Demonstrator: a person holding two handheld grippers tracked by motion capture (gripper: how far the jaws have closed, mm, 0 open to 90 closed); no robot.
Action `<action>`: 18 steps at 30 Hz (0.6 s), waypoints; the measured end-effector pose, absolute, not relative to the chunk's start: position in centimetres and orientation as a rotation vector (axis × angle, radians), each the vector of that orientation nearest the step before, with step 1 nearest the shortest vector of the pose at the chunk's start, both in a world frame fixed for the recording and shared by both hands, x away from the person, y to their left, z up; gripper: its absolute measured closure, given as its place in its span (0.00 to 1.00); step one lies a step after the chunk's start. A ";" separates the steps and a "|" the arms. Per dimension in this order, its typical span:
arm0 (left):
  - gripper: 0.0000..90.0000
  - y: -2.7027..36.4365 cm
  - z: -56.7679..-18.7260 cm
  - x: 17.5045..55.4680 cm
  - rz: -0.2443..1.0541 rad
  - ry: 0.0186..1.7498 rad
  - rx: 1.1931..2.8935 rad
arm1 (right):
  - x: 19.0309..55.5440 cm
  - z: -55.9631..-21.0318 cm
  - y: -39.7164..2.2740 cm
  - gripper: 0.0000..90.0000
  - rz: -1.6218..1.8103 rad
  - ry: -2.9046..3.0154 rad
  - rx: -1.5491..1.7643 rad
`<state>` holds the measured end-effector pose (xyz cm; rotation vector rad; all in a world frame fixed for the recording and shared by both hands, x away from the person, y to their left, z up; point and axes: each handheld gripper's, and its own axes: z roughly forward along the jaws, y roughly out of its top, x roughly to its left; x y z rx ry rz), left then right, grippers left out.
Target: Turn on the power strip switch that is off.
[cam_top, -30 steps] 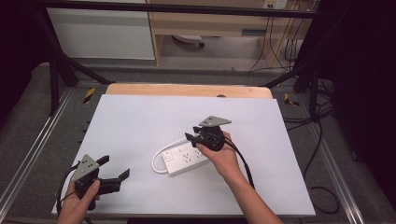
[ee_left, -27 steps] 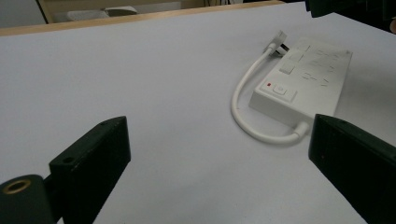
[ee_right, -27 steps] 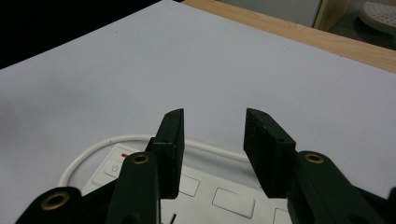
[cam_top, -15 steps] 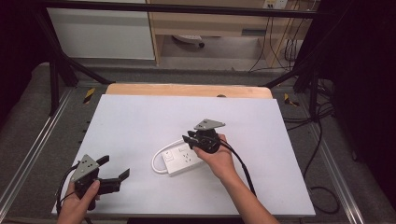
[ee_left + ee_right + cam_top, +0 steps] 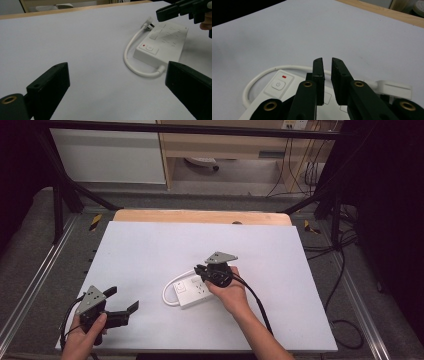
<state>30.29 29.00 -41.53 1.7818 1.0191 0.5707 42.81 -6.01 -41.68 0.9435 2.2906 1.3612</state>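
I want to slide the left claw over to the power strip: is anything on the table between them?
Nothing: between the left claw and the power strip lies bare white table, as the high view shows.

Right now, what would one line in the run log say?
right gripper: above white power strip, jaws just closing, narrow gap, nothing between | left gripper: jaws open, empty | cord: looped beside strip

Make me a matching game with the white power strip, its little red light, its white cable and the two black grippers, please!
Things:
1. white plastic power strip
2. small red light
3. left black gripper
4. right black gripper

States:
A. jaws wide apart, nothing between them
B. lies flat on the white table, short white cable looped beside it
C. above the round power button
D. jaws nearly together over the strip

Pairs: 1-B, 2-C, 3-A, 4-D
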 end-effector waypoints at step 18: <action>0.06 29.0 -41.5 30.3 0.571 1.019 1.781 | 42.7 -42.7 -5.2 1.00 1.400 2.313 0.968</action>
